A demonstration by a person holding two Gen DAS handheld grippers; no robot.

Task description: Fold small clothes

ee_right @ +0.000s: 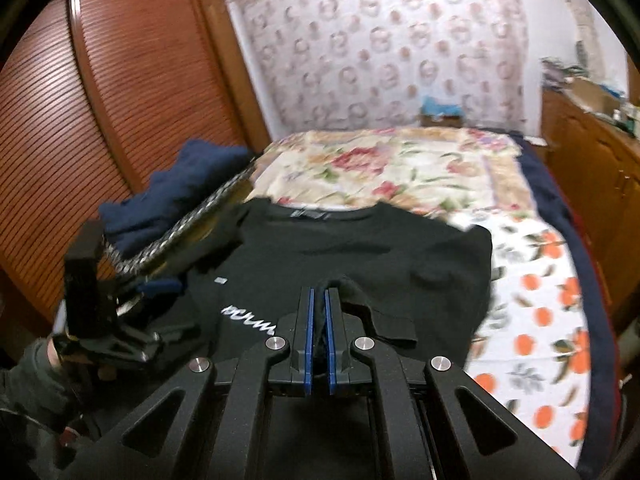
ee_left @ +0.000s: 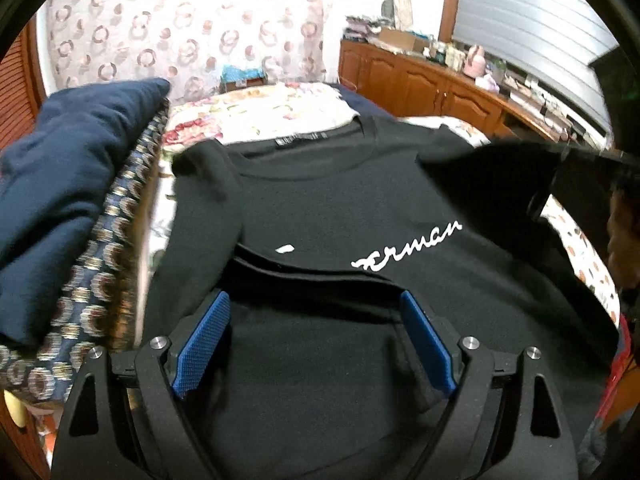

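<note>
A black T-shirt (ee_left: 340, 208) with white script lettering lies on the bed, collar at the far end. Its bottom hem is folded up over the chest and partly covers the lettering. My left gripper (ee_left: 316, 308) is open, its blue pads (ee_left: 204, 344) spread over the folded hem with nothing held. My right gripper (ee_right: 319, 300) is shut on a pinch of the black T-shirt (ee_right: 360, 248) near its near right part. The left gripper (ee_right: 160, 288) also shows in the right wrist view at the shirt's left side.
A pile of navy cloth (ee_left: 64, 184) on a patterned cushion (ee_left: 108, 264) sits left of the shirt. The bed has a floral cover (ee_right: 380, 164) and an orange-print sheet (ee_right: 536, 320). A wooden wardrobe (ee_right: 80, 100) stands left, a wooden cabinet (ee_left: 420, 76) right.
</note>
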